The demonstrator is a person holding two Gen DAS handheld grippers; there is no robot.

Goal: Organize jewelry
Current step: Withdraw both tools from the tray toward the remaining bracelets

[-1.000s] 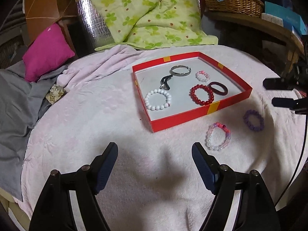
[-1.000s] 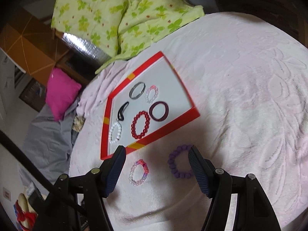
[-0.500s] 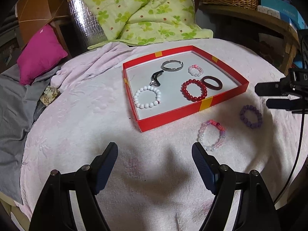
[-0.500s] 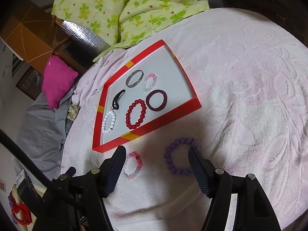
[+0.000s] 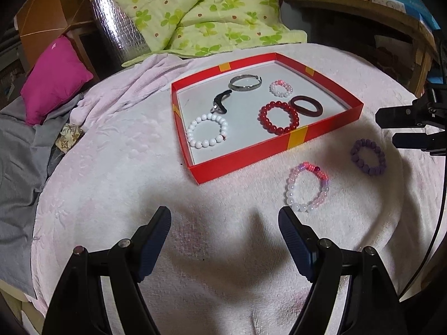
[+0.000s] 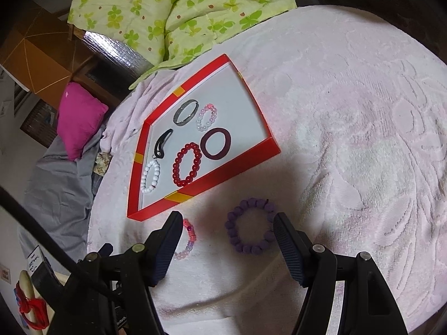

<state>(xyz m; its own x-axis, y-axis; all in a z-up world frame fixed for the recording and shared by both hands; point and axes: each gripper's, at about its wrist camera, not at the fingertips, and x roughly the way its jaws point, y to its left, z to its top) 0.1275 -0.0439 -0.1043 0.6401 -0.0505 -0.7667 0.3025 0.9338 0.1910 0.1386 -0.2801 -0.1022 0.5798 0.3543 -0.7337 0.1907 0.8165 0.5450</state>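
The right gripper (image 6: 226, 230) stood spread with nothing between its pads, poised over the pink towel (image 6: 349, 139). The purple bead bracelet (image 6: 250, 226) lay flat on the towel, in line with the gap between its two fingers and nearer the right one. The pink and white bead bracelet (image 6: 187, 240) lay just beside it, partly hidden behind the left finger. Both sat outside the red tray (image 6: 206, 181), close to its near wall. Inside the tray lay a red bead bracelet (image 6: 187, 164), a white bead bracelet (image 6: 150, 176), a dark bangle (image 6: 215, 143), a silver bangle (image 6: 185, 115), a small pink bracelet (image 6: 206, 117) and a black clip (image 6: 162, 146). The left gripper (image 5: 225, 223) was also spread and empty above bare towel, the pink and white bracelet just off its right fingertip.
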